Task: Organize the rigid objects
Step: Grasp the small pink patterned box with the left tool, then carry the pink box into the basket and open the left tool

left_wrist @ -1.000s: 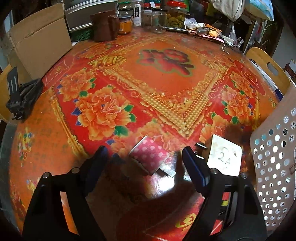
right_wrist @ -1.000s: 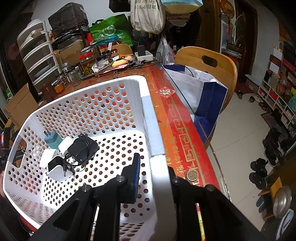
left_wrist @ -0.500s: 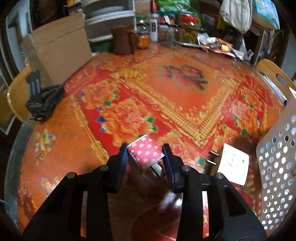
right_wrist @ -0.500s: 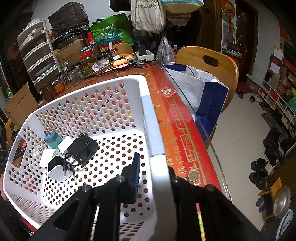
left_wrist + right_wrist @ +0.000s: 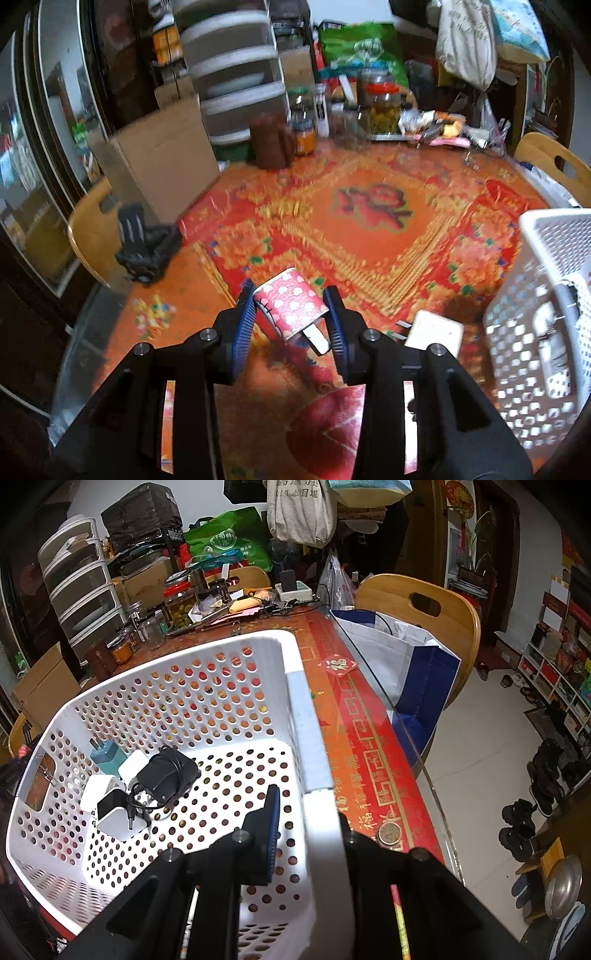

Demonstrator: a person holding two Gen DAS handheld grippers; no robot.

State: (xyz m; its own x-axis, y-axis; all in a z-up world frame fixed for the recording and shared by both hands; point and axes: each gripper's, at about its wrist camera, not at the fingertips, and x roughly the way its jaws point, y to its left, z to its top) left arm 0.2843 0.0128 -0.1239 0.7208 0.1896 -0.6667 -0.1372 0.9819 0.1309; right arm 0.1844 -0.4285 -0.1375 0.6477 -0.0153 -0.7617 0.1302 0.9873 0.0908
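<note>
- Our left gripper (image 5: 291, 317) clamps the pink dotted charger (image 5: 290, 308) at an angle above the table (image 5: 369, 236); it could twist free
- Our right gripper (image 5: 308, 816) pinches the basket (image 5: 306, 738) wall; letting go could shift it mid-drop

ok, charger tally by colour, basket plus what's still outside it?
White: 4, three in the basket; one on the table
Teal: 1
Black: 1
Pink polka-dot: 1, in the left gripper
Total: 7
</note>
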